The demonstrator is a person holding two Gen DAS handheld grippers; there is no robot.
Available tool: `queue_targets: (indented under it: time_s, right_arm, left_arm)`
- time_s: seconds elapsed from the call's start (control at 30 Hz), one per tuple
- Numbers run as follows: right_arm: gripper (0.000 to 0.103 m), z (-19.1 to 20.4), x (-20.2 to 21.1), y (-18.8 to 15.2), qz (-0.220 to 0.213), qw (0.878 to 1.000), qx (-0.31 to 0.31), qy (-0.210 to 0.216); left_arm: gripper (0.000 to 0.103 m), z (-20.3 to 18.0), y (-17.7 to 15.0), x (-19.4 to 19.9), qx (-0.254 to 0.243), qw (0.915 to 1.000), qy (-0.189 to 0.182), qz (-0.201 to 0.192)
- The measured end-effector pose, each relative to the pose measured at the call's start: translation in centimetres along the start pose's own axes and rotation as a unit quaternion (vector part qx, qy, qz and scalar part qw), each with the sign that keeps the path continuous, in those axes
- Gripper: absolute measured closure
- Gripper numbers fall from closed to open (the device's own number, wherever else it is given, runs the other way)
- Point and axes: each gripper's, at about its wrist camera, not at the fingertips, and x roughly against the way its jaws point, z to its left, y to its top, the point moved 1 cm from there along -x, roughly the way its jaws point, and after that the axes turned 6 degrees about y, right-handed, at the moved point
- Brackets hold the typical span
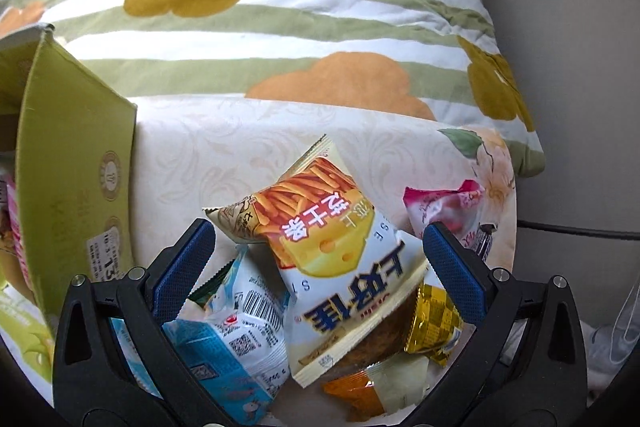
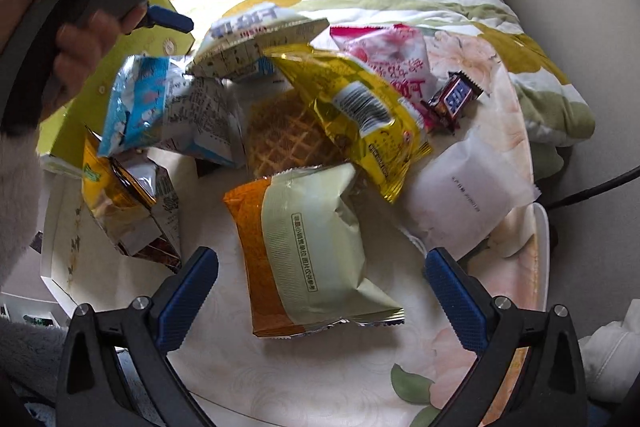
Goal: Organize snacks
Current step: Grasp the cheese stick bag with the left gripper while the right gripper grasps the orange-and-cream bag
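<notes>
my left claw (image 1: 316, 255) spread astride cheese-stick bag (image 1: 320, 227) | bag's long axis runs straight ahead | right claw (image 2: 322, 285) spread, nothing pinched

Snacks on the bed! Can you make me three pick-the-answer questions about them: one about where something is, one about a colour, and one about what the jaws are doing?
1. Where is the green box in the left wrist view?
A. left of the snack pile
B. on the flowered pillow
C. right of the snack pile

2. What colour is the wrapper lying over the waffle?
A. purple
B. gold-yellow
C. black

3. How do the jaws of the right gripper stand?
A. shut on a packet
B. open, holding nothing
C. shut on the box

Answers:
1. A, the box stands at the left edge, beside the cheese-stick bag.
2. B, it is shiny gold-yellow with a barcode.
3. B, the blue pads are wide apart, with the orange and pale green packet lying loose ahead.
</notes>
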Motion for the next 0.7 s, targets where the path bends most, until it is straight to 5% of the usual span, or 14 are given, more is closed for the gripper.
queue_targets:
  time_s: [0.4,0.7]
  right_arm:
    - [0.000,0.5,-2.7,0.3,0.021,0.999,0.021,-0.018]
    - [0.004,0.6,-3.6,0.2,0.029,0.999,0.032,-0.025]
  left_arm:
    - [0.004,-0.1,0.6,-3.6,0.016,0.9994,0.015,0.027]
    - [0.034,-0.3,0.4,-2.2,-0.011,0.9999,0.009,0.002]
